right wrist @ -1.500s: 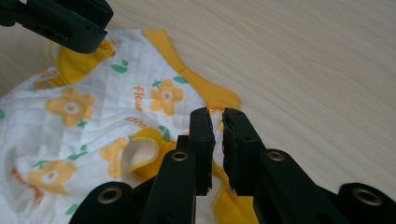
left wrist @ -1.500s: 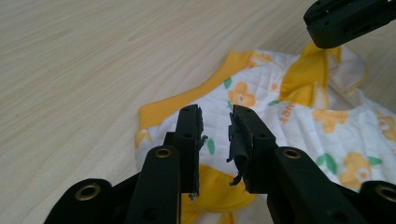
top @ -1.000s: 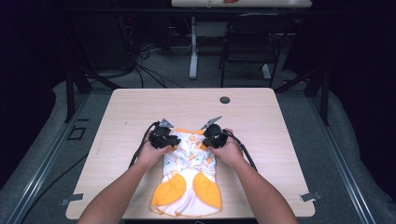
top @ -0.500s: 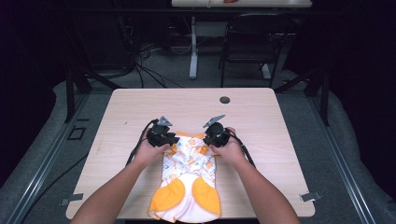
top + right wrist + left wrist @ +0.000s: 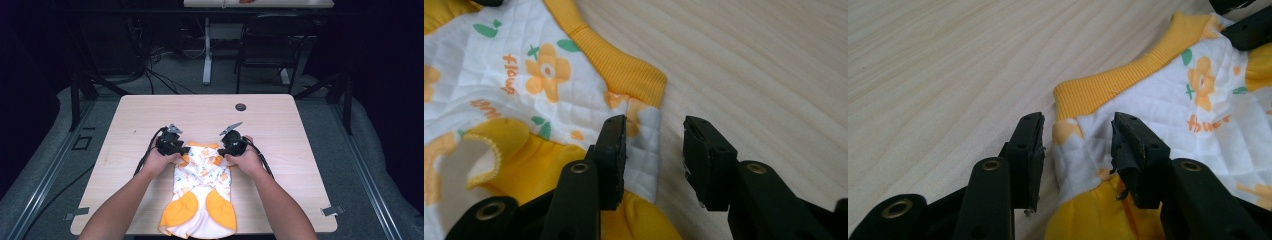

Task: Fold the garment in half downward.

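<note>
Clearly soft and light, the white quilted baby garment with orange flower print and yellow ribbed waistband [image 5: 202, 170] lies low in the high view's centre. The left gripper [image 5: 1078, 145] and right gripper [image 5: 655, 150] gape, released, straddling its waistband corners, probably the best holds.

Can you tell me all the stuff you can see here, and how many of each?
Quilted baby garment with flower print and ribbed orange waistband: one, white and orange, lying flat at the near middle of the table.
Light wooden table: one, pale tan, centre of the high view.
Small round dark grommet: one, black, far side of the tabletop.
Black chair: one, on the floor beyond the table.
Left gripper: one, black, jaws open around the waistband's corner.
Right gripper: one, black, jaws open at the waistband's other corner.
Forearms: two, reaching in from the near edge.
</note>
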Demonstrator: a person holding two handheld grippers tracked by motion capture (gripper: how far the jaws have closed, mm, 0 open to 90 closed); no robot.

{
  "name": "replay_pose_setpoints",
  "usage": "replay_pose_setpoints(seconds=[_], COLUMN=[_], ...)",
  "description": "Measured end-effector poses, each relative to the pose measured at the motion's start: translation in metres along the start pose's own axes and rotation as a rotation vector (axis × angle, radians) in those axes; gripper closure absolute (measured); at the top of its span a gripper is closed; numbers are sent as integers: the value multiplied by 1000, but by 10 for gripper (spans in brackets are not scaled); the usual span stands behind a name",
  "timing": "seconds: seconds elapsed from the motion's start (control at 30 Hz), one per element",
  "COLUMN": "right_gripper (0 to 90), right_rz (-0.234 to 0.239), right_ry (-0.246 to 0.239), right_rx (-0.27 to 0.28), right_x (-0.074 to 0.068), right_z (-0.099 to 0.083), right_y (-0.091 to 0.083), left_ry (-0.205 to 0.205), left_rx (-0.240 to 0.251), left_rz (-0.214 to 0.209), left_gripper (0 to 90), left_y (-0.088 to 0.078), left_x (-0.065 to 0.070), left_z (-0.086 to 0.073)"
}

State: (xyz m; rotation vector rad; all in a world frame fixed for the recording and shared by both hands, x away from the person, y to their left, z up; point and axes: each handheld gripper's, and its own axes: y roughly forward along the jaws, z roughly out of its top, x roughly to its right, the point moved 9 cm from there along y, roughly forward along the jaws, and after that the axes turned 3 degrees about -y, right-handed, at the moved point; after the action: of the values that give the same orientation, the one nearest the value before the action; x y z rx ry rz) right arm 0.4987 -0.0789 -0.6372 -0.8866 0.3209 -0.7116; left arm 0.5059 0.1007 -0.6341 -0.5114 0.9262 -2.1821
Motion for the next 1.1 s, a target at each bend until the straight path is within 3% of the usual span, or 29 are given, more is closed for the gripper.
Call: replay_pose_setpoints(seconds=[0.13, 0.27, 0.33, 0.67, 0.87, 1.1], right_gripper=[596, 632, 680, 769, 881, 885], right_rz=[8, 9, 20, 62, 54, 57], right_ry=[3, -18, -28, 3, -29, -29], right_rx=[-6, 2, -5, -14, -31, -32], right_x=[1, -1, -3, -6, -12, -12], right_z=[-2, -1, -1, -1, 0, 0], right_y=[0, 1, 0, 0, 0, 0], left_ry=[12, 16, 23, 16, 28, 21], left_rx=[-30, -24, -25, -34, -30, -28], left_rz=[-1, -4, 1, 1, -3, -16], left_gripper=[555, 555, 611, 691, 750, 788], left_y=[3, 3, 3, 3, 3, 2], left_x=[1, 1, 3, 4, 6, 5], left_z=[-5, -6, -6, -6, -6, -6])
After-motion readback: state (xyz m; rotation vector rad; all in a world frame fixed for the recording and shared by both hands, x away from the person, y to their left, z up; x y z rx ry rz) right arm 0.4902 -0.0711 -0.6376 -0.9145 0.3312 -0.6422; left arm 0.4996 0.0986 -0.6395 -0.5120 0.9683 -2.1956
